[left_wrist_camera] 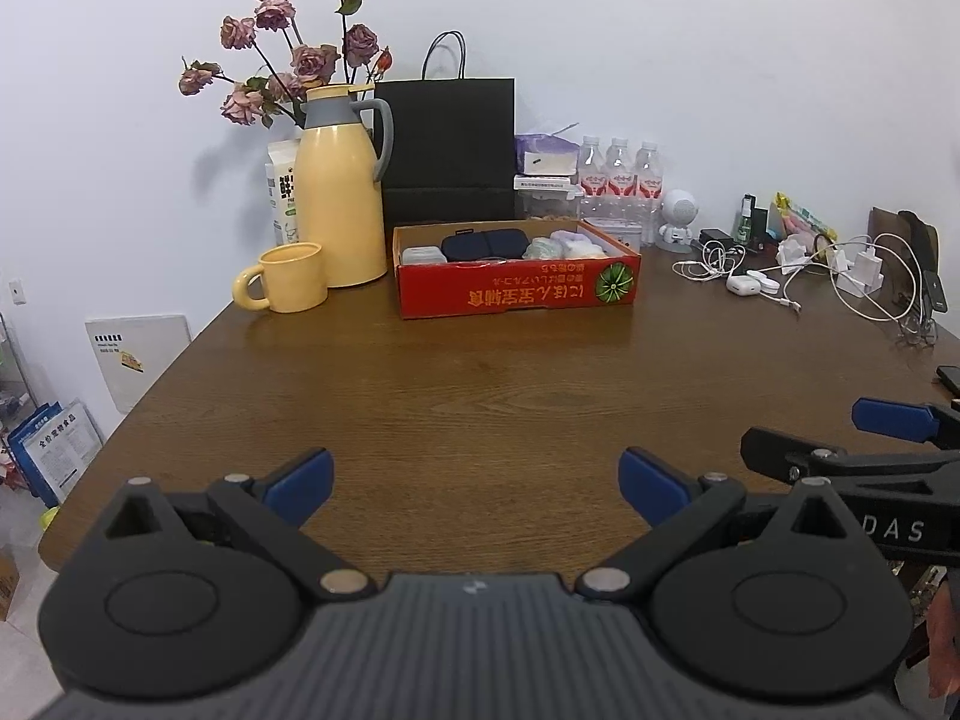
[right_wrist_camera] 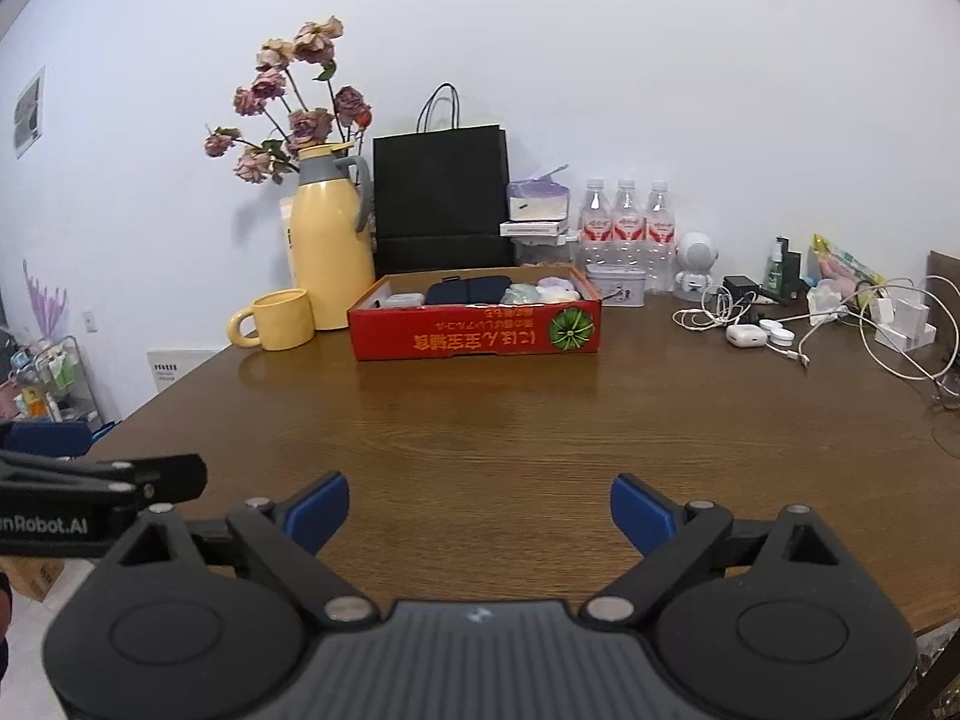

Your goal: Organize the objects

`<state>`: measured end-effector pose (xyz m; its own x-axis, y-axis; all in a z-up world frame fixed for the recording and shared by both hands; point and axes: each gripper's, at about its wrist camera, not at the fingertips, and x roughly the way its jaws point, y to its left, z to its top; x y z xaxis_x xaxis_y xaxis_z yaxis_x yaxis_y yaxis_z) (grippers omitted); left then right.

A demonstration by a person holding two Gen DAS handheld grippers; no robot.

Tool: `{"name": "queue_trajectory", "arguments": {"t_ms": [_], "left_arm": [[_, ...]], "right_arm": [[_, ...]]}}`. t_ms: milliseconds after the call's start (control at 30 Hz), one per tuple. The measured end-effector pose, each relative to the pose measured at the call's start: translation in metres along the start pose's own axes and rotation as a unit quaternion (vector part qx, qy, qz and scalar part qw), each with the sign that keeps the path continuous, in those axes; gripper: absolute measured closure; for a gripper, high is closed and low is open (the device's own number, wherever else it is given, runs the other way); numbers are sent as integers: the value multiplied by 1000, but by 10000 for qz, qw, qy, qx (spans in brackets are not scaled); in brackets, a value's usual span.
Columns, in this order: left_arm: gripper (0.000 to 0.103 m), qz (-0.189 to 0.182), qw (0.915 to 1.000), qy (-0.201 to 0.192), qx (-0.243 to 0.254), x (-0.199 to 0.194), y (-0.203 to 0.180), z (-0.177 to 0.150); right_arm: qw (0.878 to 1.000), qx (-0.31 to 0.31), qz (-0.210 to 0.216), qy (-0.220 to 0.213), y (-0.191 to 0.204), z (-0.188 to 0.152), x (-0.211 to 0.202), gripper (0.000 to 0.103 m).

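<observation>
Red cardboard box (left_wrist_camera: 516,288) near the far edge of the brown wooden table (left_wrist_camera: 480,396), both claws released over the near edge.

The shallow box holds a dark navy pouch (left_wrist_camera: 485,245), a small grey case (left_wrist_camera: 422,254) at its left end and pale, soft bundles (left_wrist_camera: 567,246) at its right. Left of it stand a glossy yellow mug (left_wrist_camera: 288,286) and a yellow jug (left_wrist_camera: 341,189); behind it, a black paper bag (left_wrist_camera: 449,150). Toward the far right corner lie white cables (left_wrist_camera: 840,276) and a white earbud case (right_wrist_camera: 746,334). The left gripper (left_wrist_camera: 477,483) and right gripper (right_wrist_camera: 480,510) hold nothing, blue pads spread wide. Only the left wrist view shows a dark phone (left_wrist_camera: 950,378) at the table's right edge; only the right wrist view shows a wire rack (right_wrist_camera: 57,378) on the floor.
</observation>
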<state>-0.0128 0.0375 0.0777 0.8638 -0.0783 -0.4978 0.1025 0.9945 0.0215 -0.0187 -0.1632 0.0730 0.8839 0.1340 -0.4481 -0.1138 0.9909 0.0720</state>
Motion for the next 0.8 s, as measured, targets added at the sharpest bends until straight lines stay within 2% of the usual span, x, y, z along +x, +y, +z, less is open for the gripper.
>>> {"name": "queue_trajectory", "arguments": {"t_ms": [167,233,800], "left_arm": [[0,-10,10000,41,-7,1,1,-1],[0,-14,10000,41,-3,1,1,-1],[0,-17,10000,75,-35,3,0,-3]], "right_arm": [[10000,10,3,37,-2,-1,1,8],[10000,17,12,45,-2,-1,1,4],[9999,-12,-23,105,-2,-3,2,3]]}}
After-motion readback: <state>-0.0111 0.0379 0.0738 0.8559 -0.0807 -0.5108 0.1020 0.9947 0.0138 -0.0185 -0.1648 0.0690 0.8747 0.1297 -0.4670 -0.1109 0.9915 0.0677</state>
